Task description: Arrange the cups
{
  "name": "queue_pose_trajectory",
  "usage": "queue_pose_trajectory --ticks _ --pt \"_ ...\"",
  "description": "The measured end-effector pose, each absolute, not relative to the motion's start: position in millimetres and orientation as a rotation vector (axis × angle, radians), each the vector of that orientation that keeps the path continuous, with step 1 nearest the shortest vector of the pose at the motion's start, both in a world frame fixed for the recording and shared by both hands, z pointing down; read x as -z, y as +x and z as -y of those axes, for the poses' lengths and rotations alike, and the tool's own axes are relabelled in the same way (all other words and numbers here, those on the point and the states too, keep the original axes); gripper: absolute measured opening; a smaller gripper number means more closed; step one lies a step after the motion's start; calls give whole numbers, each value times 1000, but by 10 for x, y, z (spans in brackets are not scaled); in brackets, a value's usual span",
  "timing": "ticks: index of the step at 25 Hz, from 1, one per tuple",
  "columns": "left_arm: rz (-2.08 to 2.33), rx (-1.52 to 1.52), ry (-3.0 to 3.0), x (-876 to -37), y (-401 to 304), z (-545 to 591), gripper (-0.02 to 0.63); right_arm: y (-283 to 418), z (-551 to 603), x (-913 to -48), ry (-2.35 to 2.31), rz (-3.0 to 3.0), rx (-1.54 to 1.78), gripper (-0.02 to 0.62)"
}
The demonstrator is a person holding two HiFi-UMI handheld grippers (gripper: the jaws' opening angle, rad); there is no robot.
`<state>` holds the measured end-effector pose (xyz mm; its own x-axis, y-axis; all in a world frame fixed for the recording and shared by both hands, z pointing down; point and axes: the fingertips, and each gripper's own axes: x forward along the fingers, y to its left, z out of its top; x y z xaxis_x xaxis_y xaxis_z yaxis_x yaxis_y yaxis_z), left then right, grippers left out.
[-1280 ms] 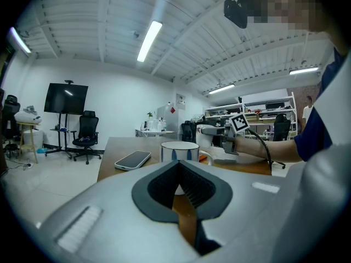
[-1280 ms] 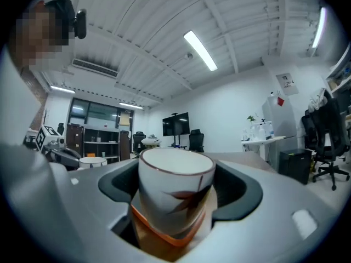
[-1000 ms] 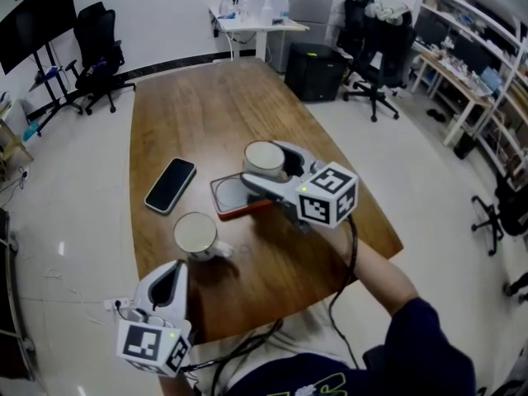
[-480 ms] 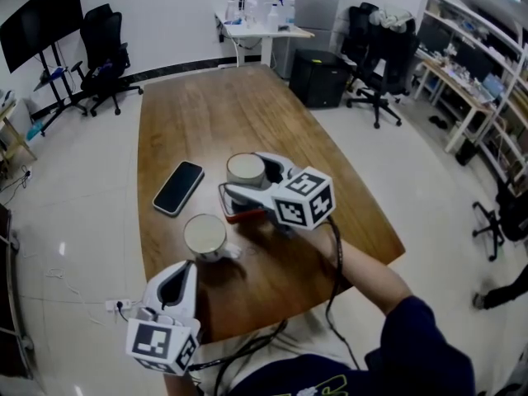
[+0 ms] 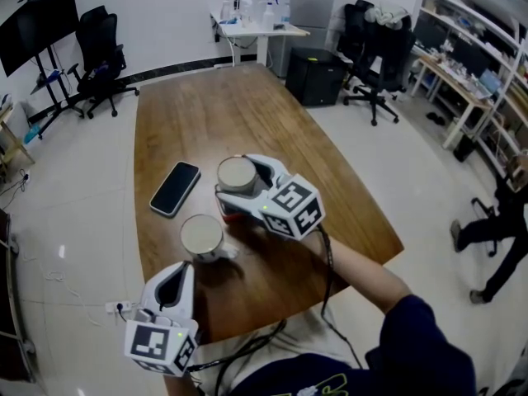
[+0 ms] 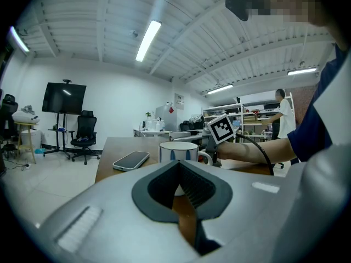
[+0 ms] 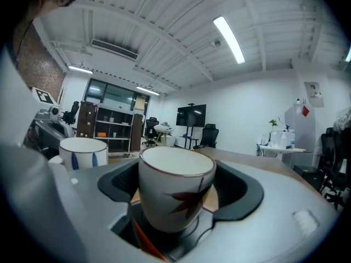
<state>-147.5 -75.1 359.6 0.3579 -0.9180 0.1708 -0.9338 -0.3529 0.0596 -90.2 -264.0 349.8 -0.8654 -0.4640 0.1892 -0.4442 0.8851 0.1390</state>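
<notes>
Head view: leaf-pattern cup (image 5: 237, 174) is clamped in right gripper (image 5: 234, 180), just beyond striped mug (image 5: 202, 236), right of phone (image 5: 175, 188). Left gripper (image 6: 177, 164) jaws are pressed together, empty, at table (image 5: 206, 114) near edge.

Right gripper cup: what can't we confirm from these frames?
- Base of the cup: in the head view the right gripper covers it, and in the right gripper view the gripper's own body hides it. Whether it touches the coaster cannot be told.
- Shape of the coaster: only a red edge shows in the head view.
- Base of the mug: the left gripper blocks it in the left gripper view.
</notes>
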Motion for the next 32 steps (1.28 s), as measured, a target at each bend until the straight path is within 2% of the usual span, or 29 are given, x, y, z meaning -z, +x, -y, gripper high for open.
queue_pose_trajectory --ticks 4,7,14,15,17,21,24,32 --pt "1689 -161 2468 -3590 -1472 752 3 -882 2623 -3487 677 2850 154 408" --pt "1692 -160 2465 -3571 -1451 767 3 -755 2646 -3486 690 2877 107 517" --pt "1694 -159 2466 -3572 -1454 771 3 37 2546 -3426 775 3009 -244 509" --pt "1695 -158 2465 -3572 -1457 776 3 148 2493 -3429 774 3012 -264 471" --pt "1697 -157 2464 -3557 -1462 775 3 331 2359 -3399 774 3018 -278 327" --pt "1695 -155 2461 -3544 -1468 772 3 541 2113 -3399 803 2973 -175 171" --pt "1694 -152 2457 -3559 -1474 776 3 585 1985 -3477 800 2923 -125 -5" --pt "1689 -157 2458 -3522 -1452 759 3 643 1820 -3535 808 2869 -156 -5"
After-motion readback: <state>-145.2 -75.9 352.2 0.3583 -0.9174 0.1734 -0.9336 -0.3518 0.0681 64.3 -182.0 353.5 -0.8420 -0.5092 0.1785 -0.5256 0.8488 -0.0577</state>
